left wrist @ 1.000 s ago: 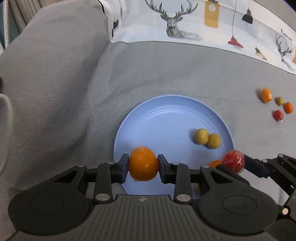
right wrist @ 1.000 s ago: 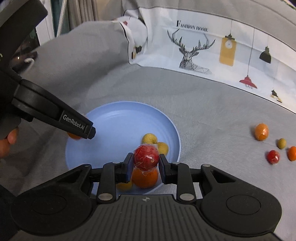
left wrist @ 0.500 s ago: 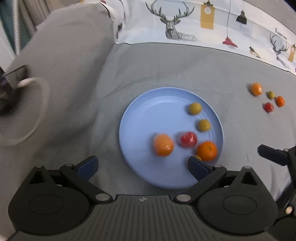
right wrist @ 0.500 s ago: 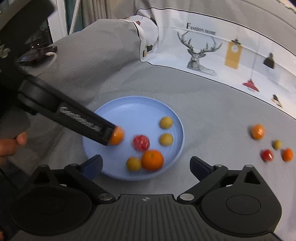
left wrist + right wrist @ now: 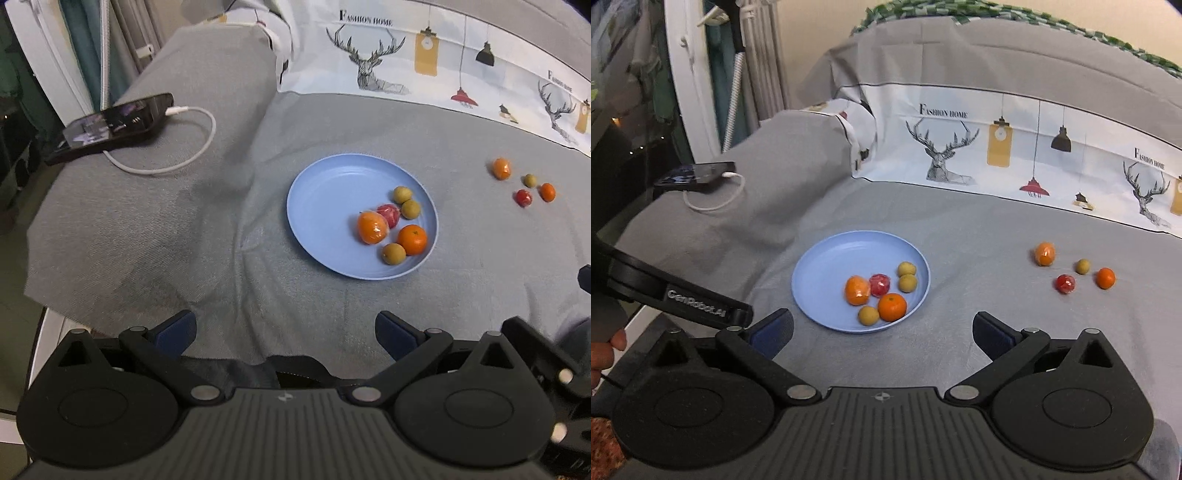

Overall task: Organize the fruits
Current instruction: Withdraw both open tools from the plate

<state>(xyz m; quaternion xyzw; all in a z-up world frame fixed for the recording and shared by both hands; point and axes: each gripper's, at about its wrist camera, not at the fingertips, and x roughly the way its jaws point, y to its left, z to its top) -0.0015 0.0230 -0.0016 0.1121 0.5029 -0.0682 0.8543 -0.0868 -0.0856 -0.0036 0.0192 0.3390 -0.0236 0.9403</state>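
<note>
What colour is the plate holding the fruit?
Light blue; the plate shows best in the left wrist view.

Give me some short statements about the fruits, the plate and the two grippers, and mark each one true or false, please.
1. The blue plate holds six fruits. True.
2. The left gripper grips an orange. False: its jaws are open and hold nothing.
3. Four fruits lie on the grey cloth outside the plate. True.
4. The right gripper is shut on the wrapped red fruit. False: it is open, and that fruit lies on the plate.
5. A phone with a white cable lies on the cloth. True.
</note>
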